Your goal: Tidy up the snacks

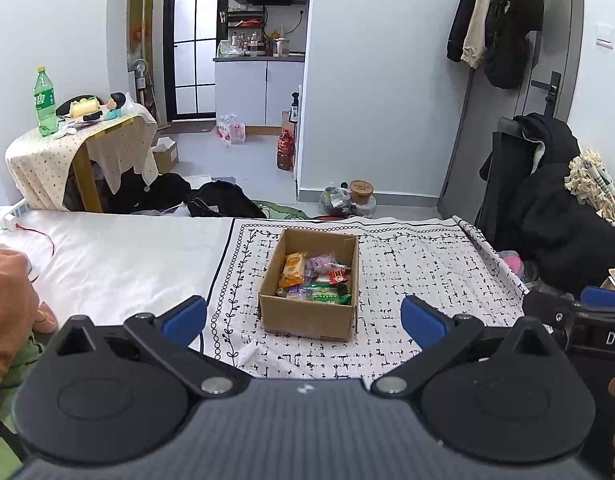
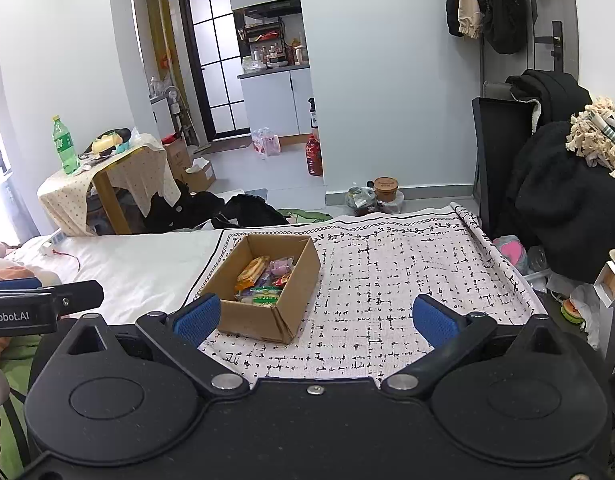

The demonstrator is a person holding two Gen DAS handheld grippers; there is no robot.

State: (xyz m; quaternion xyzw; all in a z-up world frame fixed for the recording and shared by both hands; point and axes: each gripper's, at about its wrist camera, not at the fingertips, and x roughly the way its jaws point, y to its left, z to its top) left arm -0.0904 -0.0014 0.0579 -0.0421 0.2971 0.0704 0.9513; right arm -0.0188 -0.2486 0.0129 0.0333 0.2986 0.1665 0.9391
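Both hand-held grippers, left [image 1: 303, 320] and right [image 2: 316, 320], hang wide and empty before the cardboard box [image 1: 309, 316] of snacks [image 1: 315, 280] on the patterned cloth [image 2: 387, 280]; approach one packet from above.

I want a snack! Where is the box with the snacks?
The cardboard box sits on the patterned cloth on the bed, straight ahead in the left view, left of centre in the right view.

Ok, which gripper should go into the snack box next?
Left, probably. The cardboard box sits centred between the open left gripper; the equally open right gripper sees it off to its left.
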